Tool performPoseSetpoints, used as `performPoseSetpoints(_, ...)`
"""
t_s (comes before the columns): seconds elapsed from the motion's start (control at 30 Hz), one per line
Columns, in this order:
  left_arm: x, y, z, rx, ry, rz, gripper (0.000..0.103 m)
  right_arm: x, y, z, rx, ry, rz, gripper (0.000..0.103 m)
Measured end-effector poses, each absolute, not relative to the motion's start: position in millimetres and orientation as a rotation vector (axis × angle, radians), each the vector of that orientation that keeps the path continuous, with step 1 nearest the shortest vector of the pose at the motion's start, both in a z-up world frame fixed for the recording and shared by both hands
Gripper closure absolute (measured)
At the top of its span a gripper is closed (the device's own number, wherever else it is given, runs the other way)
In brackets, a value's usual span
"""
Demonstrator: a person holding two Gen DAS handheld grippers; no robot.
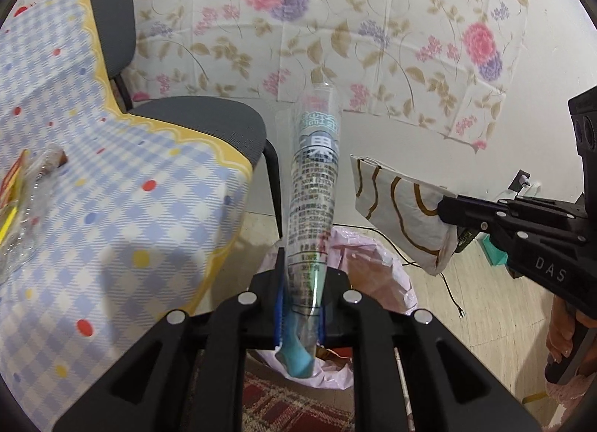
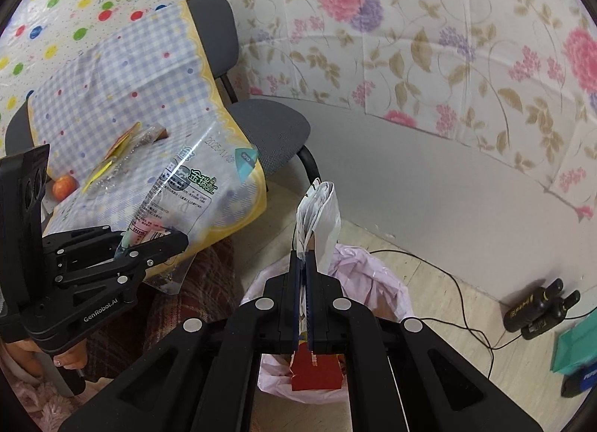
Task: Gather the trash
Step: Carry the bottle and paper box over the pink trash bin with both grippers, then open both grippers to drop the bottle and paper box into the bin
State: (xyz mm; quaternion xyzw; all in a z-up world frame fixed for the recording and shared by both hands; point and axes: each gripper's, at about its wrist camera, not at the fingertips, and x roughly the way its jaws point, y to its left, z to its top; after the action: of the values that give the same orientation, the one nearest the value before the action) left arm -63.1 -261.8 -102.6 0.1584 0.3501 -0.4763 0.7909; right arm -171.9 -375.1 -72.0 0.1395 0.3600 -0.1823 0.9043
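Note:
My left gripper [image 1: 300,305] is shut on a clear plastic wrapper [image 1: 313,178] printed with text, which stands up from its blue pads. My right gripper [image 2: 305,264] is shut on a crumpled white paper bag [image 2: 321,215] with brown curved lines. Both hang over a bin lined with a pink bag [image 2: 365,282], which holds a red box [image 2: 317,372]. The left wrist view shows the right gripper [image 1: 447,208] with its paper bag [image 1: 399,208] at the right, above the bin [image 1: 373,268]. The right wrist view shows the left gripper [image 2: 175,238] and its wrapper [image 2: 194,178] at the left.
A table with a blue checked cloth [image 1: 112,189] stands left of the bin, bearing clear plastic scraps [image 1: 26,208] and an apple [image 2: 64,185]. A grey chair [image 1: 209,122] is behind it. A black cable [image 2: 459,290], black devices [image 2: 537,309] and a teal box [image 2: 574,353] lie on the floor.

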Motion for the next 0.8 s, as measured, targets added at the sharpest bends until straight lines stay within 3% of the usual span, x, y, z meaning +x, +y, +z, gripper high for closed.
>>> performPoseSetpoints(0.1,-59,-273,-108,0.348,0.772,-1.031,0.087,-169,-383,-79,0.303,0.752,-0.381,0.098)
performPoseSetpoints(0.2,-54,-285,-114,0.359,0.775,-1.030,0.074,-167,-392,-87,0.317,0.753,-0.393,0.095)
performPoseSetpoints(0.27,-50,-290,-117,0.367,0.776,-1.022,0.057,-164,-398,-93,0.325,0.757,-0.403,0.095)
performPoseSetpoints(0.3,-47,-293,-119,0.366,0.779,-1.019,0.055,-162,-402,-97,0.330,0.765,-0.414,0.095)
performPoseSetpoints(0.37,-43,-296,-122,0.366,0.784,-1.013,0.041,-159,-406,-104,0.343,0.778,-0.418,0.095)
performPoseSetpoints(0.8,-33,-275,-110,0.326,0.765,-1.002,0.038,-151,-406,-96,0.344,0.765,-0.419,0.090)
